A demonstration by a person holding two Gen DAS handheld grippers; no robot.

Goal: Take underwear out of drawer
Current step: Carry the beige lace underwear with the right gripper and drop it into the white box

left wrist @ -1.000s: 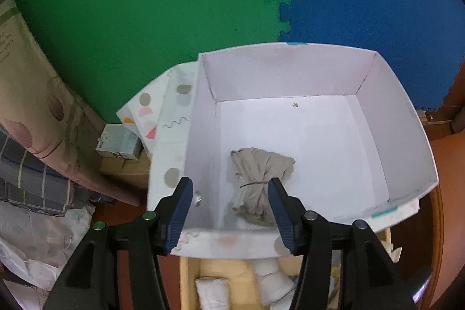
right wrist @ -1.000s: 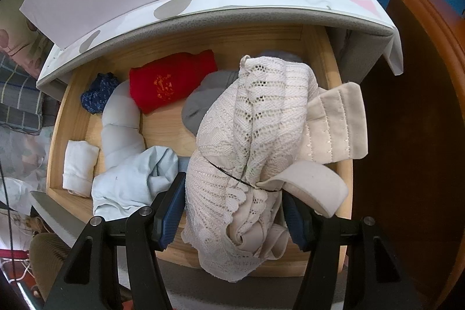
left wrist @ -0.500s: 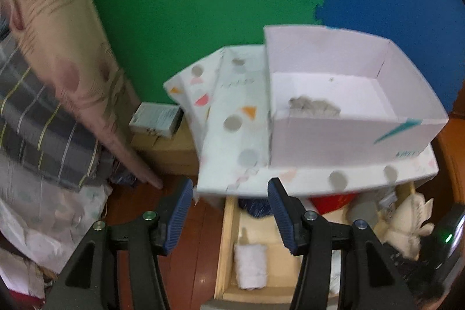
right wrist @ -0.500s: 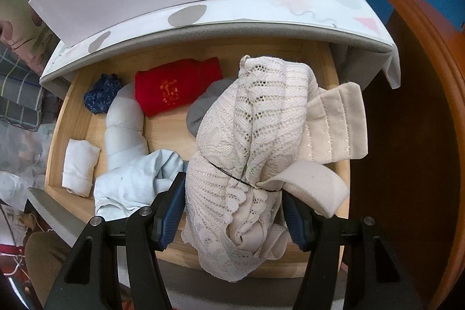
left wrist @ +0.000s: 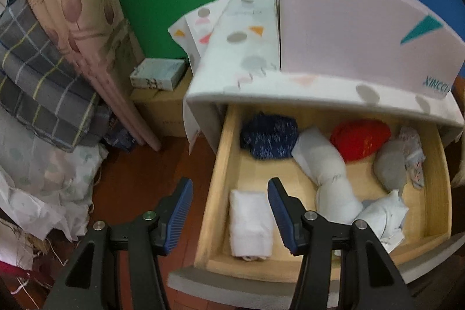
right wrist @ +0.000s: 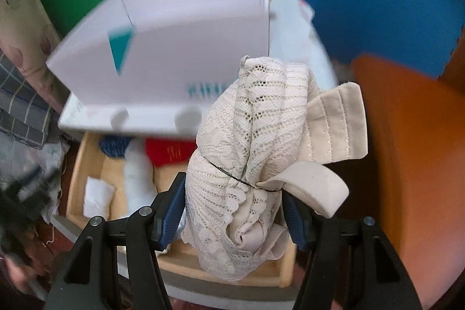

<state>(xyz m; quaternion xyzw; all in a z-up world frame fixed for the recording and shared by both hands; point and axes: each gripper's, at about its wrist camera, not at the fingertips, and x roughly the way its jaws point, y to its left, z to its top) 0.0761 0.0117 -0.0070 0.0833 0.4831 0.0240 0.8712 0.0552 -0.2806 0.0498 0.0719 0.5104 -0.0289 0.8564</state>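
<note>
A: Right wrist view: the right gripper, clamped on a beige lace bundle, has lifted it clear of the drawer.

B: The left gripper, jaws parted and empty, has dropped toward a white roll.

One wooden drawer is holding seven rolled garments, one white shoebox is sitting above, and one beige lace bundle is hanging between two blue pads.
</note>
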